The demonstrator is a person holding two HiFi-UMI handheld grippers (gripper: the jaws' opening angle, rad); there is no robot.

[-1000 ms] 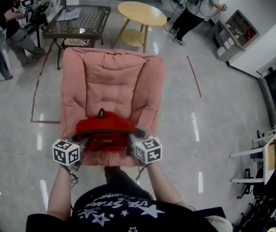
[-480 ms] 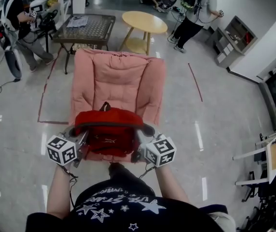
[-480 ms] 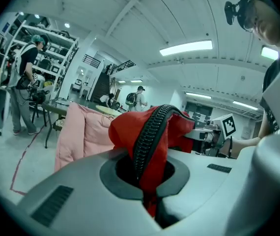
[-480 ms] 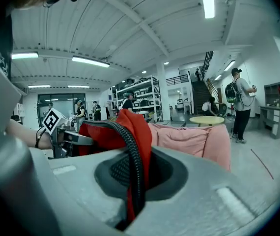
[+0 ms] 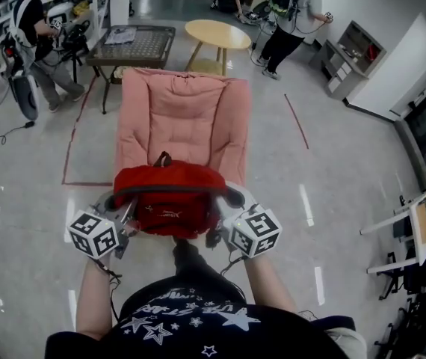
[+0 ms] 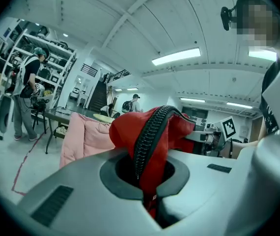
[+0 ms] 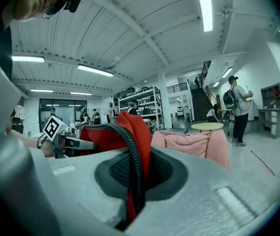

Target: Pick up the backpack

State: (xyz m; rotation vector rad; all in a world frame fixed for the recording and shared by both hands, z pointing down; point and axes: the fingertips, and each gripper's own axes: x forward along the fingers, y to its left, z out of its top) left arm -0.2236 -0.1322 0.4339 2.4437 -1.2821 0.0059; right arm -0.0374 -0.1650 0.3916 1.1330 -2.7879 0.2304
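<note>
Red backpack [image 5: 170, 198] held between two grippers at the near edge of a pink chair [image 5: 183, 111].
The left gripper [image 5: 125, 219] has its jaws clenched on the backpack's left side, pinching red fabric and a black zipper. The right gripper [image 5: 217, 221] has its jaws clamped the same way on the right side. The backpack hangs between them, close to the person, with the chair just beyond it.

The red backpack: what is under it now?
Under the red backpack the pink chair's seat front is covered, so contact cannot be judged. Below its near edge the person's dark leg shows.
</note>
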